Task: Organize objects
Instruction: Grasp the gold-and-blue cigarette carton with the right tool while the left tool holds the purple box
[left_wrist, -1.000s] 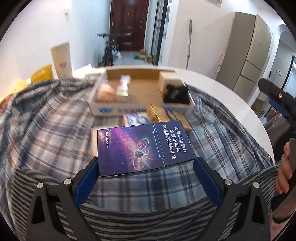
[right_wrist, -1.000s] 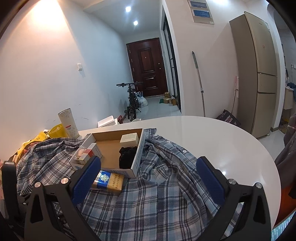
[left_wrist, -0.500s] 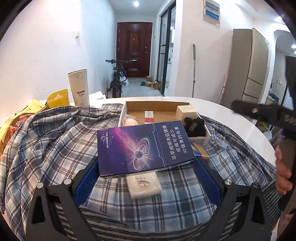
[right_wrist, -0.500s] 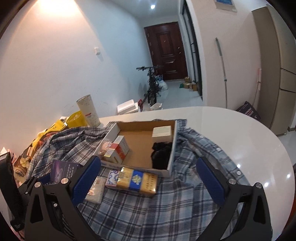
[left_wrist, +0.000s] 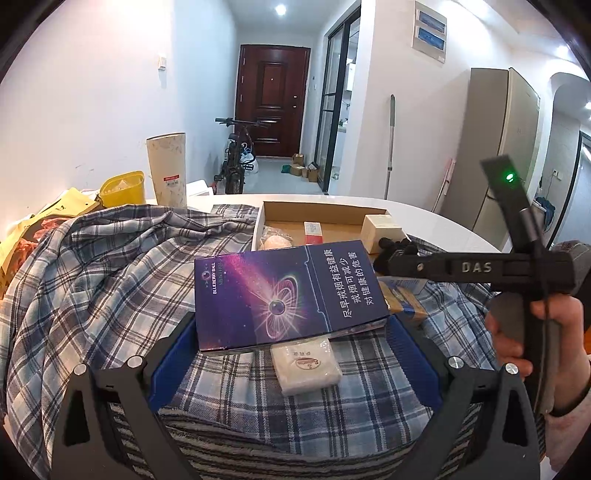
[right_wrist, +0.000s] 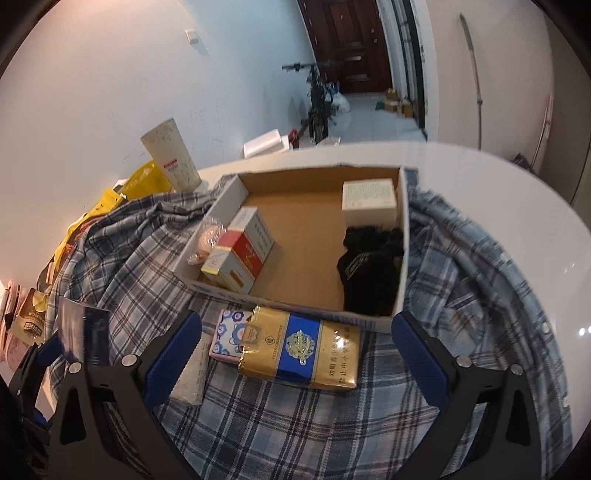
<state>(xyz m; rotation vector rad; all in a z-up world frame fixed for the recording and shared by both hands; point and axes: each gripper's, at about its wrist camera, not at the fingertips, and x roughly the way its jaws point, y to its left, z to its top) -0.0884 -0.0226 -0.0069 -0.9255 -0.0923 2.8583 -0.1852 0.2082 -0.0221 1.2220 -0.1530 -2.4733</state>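
Note:
My left gripper (left_wrist: 291, 343) is shut on a purple cigarette carton (left_wrist: 288, 295) and holds it above the plaid shirt (left_wrist: 110, 280). A white packet (left_wrist: 304, 363) lies on the shirt under it. My right gripper (right_wrist: 295, 350) is open and empty, just above a gold and blue cigarette carton (right_wrist: 303, 350) and a small blue patterned packet (right_wrist: 229, 332). Behind them stands the open cardboard box (right_wrist: 314, 236) holding a red and white carton (right_wrist: 240, 254), a white box (right_wrist: 369, 197), a black pouch (right_wrist: 369, 266) and a wrapped bun (right_wrist: 207, 240).
A round white table (right_wrist: 498, 192) lies under the shirt. A tall paper tube (left_wrist: 166, 168) and yellow bags (left_wrist: 122, 186) stand at the back left. The right gripper's handle and hand (left_wrist: 524, 295) cross the right side of the left wrist view.
My left gripper has lifted the purple carton, uncovering the white packet. My right gripper has moved forward and down toward the gold and blue carton in front of the box.

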